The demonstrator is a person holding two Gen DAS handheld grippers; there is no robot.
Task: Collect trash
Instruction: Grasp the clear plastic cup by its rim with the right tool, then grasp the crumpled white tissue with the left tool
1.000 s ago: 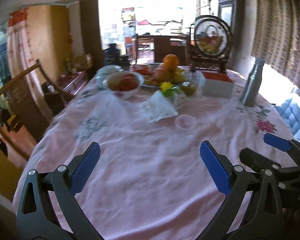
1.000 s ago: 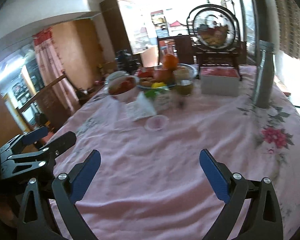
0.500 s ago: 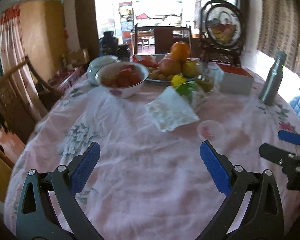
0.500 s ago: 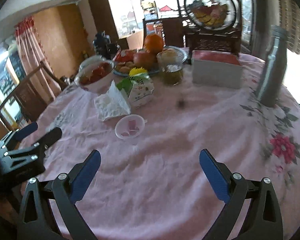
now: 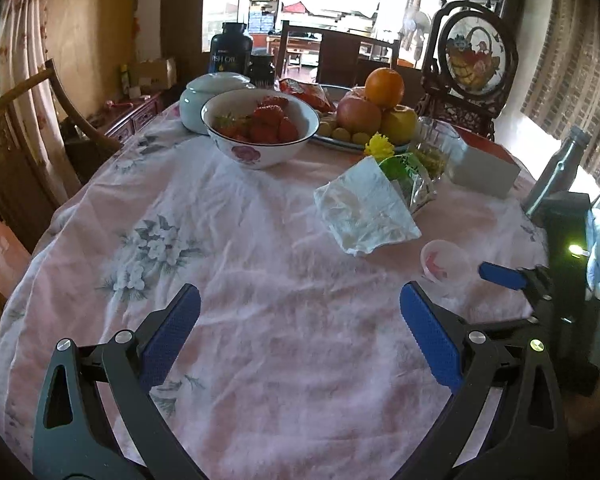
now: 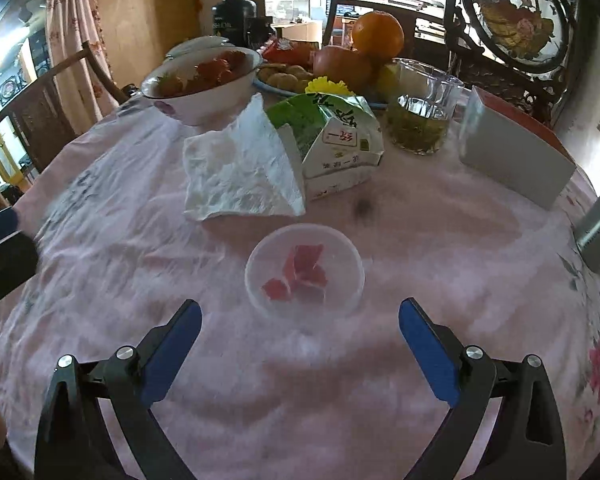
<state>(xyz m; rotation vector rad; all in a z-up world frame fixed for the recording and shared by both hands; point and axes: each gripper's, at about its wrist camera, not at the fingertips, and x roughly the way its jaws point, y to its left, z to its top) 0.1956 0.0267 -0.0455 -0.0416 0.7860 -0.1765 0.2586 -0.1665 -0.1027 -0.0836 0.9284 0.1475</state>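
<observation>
A clear plastic cup (image 6: 304, 276) with red scraps inside stands on the pink tablecloth, just ahead of my open right gripper (image 6: 300, 344) and centred between its blue pads. Behind the cup a crumpled white napkin (image 6: 240, 172) leans on a green-and-white snack bag (image 6: 332, 140). In the left wrist view the napkin (image 5: 364, 208) and bag (image 5: 408, 176) lie ahead to the right, and the cup (image 5: 444, 264) sits at the far right beside the right gripper's blue tip. My left gripper (image 5: 300, 332) hangs open over bare cloth.
Farther back stand a bowl of strawberries (image 5: 260, 128), a fruit plate (image 5: 372, 108), a glass of green tea (image 6: 420, 108), a white box (image 6: 512, 156), a metal bottle (image 5: 556, 172) and a framed ornament (image 5: 476, 56). Wooden chairs (image 5: 16, 140) flank the left edge.
Both grippers have moved forward over the table. The cup, napkin and bag have grown nearer, and the cup now sits right before the right gripper's open fingers.
</observation>
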